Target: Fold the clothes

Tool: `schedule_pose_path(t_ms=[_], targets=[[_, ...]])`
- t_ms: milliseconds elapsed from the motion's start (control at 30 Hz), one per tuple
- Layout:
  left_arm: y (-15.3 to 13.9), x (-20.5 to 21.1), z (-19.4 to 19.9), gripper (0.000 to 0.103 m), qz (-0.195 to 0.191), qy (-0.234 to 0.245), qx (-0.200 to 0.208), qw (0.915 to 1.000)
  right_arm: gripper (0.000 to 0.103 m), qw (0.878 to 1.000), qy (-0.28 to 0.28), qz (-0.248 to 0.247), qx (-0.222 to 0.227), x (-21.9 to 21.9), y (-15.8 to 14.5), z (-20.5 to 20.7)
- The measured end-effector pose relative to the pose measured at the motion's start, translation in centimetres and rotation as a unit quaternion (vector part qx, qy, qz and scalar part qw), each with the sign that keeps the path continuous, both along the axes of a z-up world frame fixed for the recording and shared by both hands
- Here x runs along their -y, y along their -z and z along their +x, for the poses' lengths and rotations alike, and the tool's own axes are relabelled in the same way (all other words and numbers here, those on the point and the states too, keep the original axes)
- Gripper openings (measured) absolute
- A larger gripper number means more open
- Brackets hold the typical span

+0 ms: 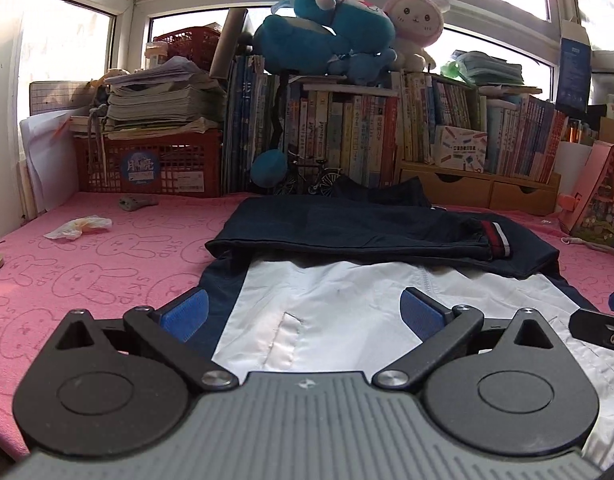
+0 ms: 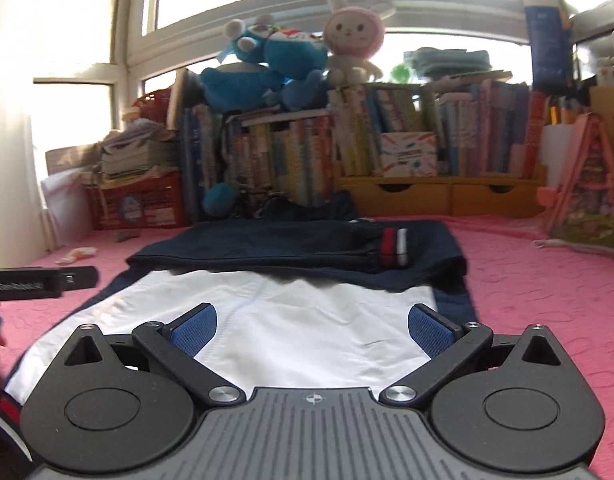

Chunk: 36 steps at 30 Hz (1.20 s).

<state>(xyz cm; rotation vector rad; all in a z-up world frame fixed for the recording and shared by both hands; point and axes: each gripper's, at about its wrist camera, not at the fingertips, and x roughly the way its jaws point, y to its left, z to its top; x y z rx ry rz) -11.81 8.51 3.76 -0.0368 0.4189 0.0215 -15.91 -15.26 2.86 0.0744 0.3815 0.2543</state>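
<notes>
Navy-and-white jacket (image 1: pixel 347 312) spread flat on pink bunny-print cloth (image 1: pixel 87 272), sleeves folded across far half. Left gripper (image 1: pixel 303 312) and right gripper (image 2: pixel 313 326) poised wide, empty. Looks light, limp, slick; best pinched at near hem corners.

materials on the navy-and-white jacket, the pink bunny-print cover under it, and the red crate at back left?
Navy-and-white jacket: looks like thin woven synthetic with a slight sheen and crisp creases; ribbed striped cuff.
Pink bunny-print cover: soft matte towel-like cloth with an embossed pattern, probably microfibre.
Red crate: rigid moulded plastic lattice.
</notes>
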Motion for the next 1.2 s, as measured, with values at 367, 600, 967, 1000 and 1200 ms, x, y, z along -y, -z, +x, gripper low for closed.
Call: schedule_pose_path(t_ms=[367,600,967,1000,1200], targets=[[3.7,0.3,1.3,0.103,0.062,-0.016,-0.091,0.9938,0.103,0.993,-0.026,-0.082,-0.083,-1.6,4.6,1.1],[3.7,-1.4,0.4,0.103,0.098,-0.053,-0.078,0.9906,0.103,0.994,0.032,-0.074,-0.075,2.7,5.1,0.5],[2.4,-4.3,-1.6,0.103,0.05,-0.1,-0.101,0.9886,0.103,0.991,0.092,-0.073,-0.057,3.6,5.3,0.1],[2.0,-4.0,-1.7,0.103,0.043,-0.095,-0.105,0.989,0.103,0.992,0.088,-0.074,-0.06,3.6,5.1,0.0],[1.1,-1.1,-2.7,0.103,0.024,-0.033,-0.151,0.9877,0.103,0.991,0.051,-0.088,-0.09,3.5,2.8,-1.5]])
